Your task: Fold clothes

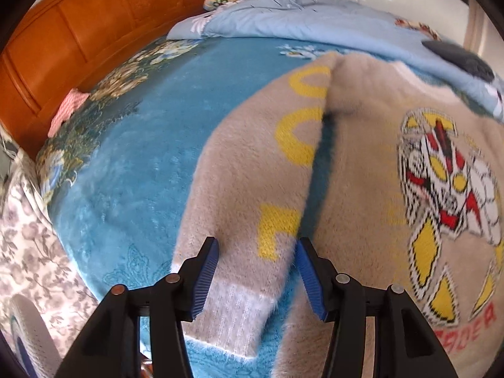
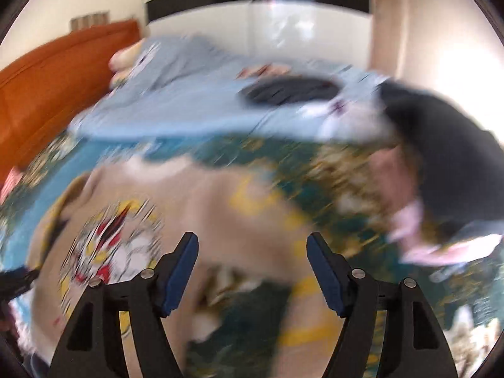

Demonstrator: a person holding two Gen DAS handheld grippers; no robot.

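Note:
A beige fleece sweater [image 1: 362, 170] with yellow letters and a red, white and yellow robot print lies flat on the blue bed blanket [image 1: 135, 157]. Its left sleeve [image 1: 249, 189] with a white cuff runs toward me. My left gripper [image 1: 256, 249] is open, its jaws on either side of the sleeve just above the cuff, not closed on it. In the blurred right wrist view the sweater [image 2: 195, 195] lies below my right gripper [image 2: 252, 249], which is open and empty above the sweater's right side.
An orange wooden headboard [image 1: 78, 37] stands at the left. A light blue flowered quilt [image 1: 283, 15] is piled at the back with a dark item [image 1: 456, 56] on it. Dark and pink clothes [image 2: 441, 173] lie at the right. A flowered sheet [image 1: 28, 245] hangs at the bed's left edge.

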